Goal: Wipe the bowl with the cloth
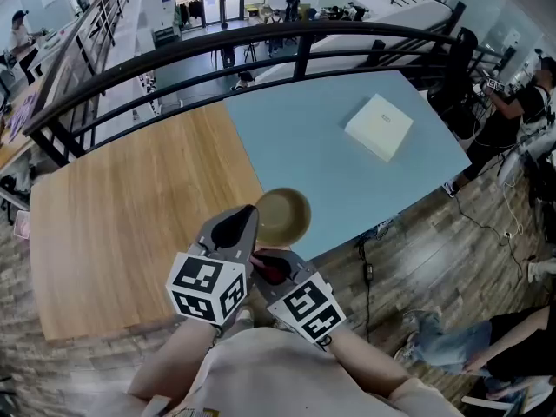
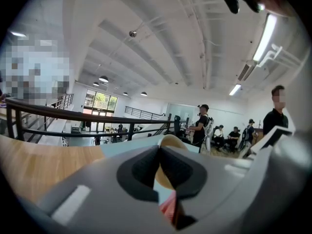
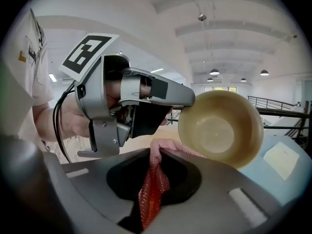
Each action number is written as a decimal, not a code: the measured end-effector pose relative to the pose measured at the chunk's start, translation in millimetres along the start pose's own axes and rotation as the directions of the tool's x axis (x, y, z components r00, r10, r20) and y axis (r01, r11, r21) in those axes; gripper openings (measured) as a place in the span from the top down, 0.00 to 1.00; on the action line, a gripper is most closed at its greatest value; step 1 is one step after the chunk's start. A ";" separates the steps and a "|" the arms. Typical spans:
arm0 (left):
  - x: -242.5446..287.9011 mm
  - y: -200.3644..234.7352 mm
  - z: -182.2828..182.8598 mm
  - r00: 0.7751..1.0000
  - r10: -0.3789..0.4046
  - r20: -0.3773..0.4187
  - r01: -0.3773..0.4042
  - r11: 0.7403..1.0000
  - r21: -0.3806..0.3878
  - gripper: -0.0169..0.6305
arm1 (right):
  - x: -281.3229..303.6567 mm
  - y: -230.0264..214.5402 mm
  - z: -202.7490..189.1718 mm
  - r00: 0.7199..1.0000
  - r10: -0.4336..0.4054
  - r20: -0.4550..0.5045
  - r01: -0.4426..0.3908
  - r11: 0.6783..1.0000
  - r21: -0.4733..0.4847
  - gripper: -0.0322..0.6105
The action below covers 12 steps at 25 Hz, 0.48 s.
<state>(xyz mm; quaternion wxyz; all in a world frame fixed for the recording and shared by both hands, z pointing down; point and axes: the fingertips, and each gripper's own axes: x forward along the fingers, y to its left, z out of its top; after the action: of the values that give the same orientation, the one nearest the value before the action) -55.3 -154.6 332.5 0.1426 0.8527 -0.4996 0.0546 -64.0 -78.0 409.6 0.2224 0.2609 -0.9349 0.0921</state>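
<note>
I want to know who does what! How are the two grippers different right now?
The left gripper is shut on the rim of the tan bowl, while the right gripper is shut on the red cloth. The left gripper holds something hard, tipped on its side in the air; the right gripper holds something soft, bunched between its jaws. Both are shut on what they hold.

In the head view my left gripper (image 1: 250, 222) covers the near rim of the bowl (image 1: 288, 214). Only a red scrap of the cloth (image 1: 273, 270) shows beside it. The bottom edge cuts off my arms.

In the left gripper view the closed jaws hide all but the bowl's upper rim.

In the right gripper view the cloth's lower end sinks out of sight between the pinching jaws of my right gripper (image 3: 155, 152). The left gripper's body hides where it meets the bowl.
</note>
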 end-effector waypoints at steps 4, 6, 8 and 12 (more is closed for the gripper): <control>-2.5 3.5 -0.7 1.000 0.011 -0.006 -0.011 1.000 -0.002 0.96 | -5.9 -4.4 -3.6 1.000 -0.012 -0.009 0.012 1.000 0.004 0.89; -3.9 7.9 -1.3 1.000 0.021 -0.007 -0.021 1.000 -0.001 0.96 | -10.1 -10.5 -10.1 0.999 -0.026 -0.020 0.027 1.000 0.009 0.89; -5.6 11.6 -1.8 1.000 0.031 -0.005 -0.031 1.000 0.000 0.96 | -15.0 -18.8 -15.9 0.998 -0.049 -0.026 0.049 0.999 0.017 0.89; -7.1 17.5 -3.4 0.999 0.043 -0.007 -0.043 0.999 0.002 0.96 | -27.2 -41.1 -23.5 0.994 -0.106 -0.029 0.107 0.993 0.041 0.89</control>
<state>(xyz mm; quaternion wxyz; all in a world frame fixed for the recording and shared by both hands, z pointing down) -73.8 -155.7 337.4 0.1423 0.8417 -0.5172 0.0614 -12.8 -93.8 420.1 0.2341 0.3139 -0.9143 0.1033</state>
